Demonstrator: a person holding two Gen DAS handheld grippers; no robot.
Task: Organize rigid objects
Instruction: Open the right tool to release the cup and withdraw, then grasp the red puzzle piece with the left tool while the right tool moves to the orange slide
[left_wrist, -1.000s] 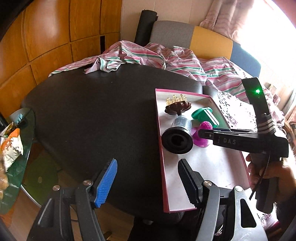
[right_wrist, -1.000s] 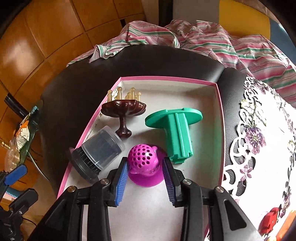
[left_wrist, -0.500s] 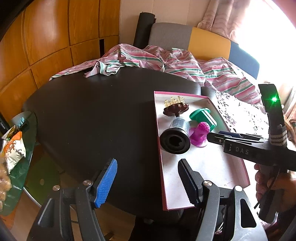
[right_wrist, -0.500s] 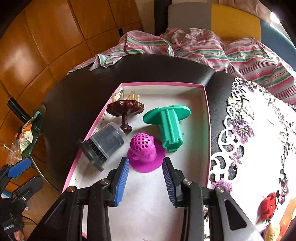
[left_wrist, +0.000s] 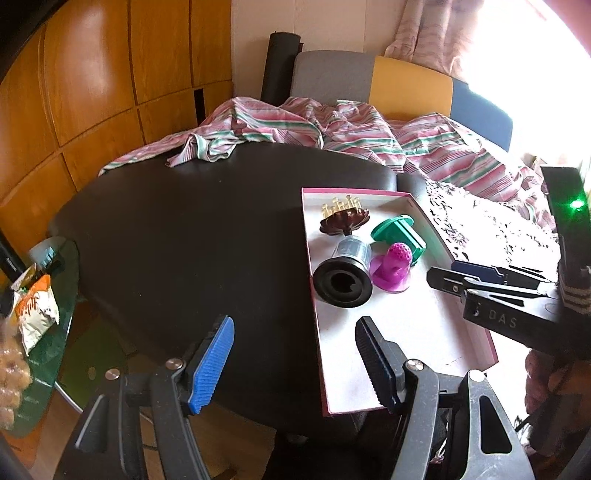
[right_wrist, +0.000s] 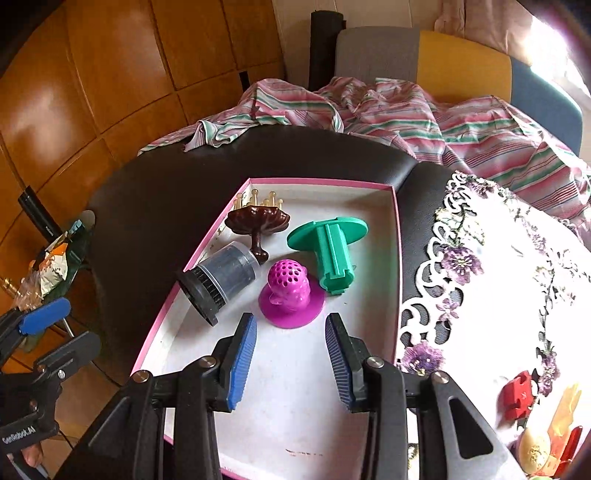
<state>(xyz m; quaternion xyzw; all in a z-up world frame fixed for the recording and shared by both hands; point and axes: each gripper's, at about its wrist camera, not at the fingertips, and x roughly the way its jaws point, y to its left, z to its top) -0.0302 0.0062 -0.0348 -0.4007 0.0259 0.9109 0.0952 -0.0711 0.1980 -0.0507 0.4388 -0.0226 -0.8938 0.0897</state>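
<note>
I read "DAS" on my right gripper (left_wrist: 456, 271) body and "GenRobot.AI" on my left gripper (right_wrist: 55, 332) body. Both sets of jaws are parted, nothing between them. Right gripper hovers over the pink-edged tray (right_wrist: 398, 258), just short of the magenta perforated plug (right_wrist: 290, 293). Beside the plug: green flanged plug (right_wrist: 328, 240), dark-capped clear jar (right_wrist: 221, 277) on its side, brown knobbed stand (right_wrist: 258, 221). Left gripper (left_wrist: 295, 363) over black table (left_wrist: 184, 229). Striped cloth (left_wrist: 332, 129) behind.
</note>
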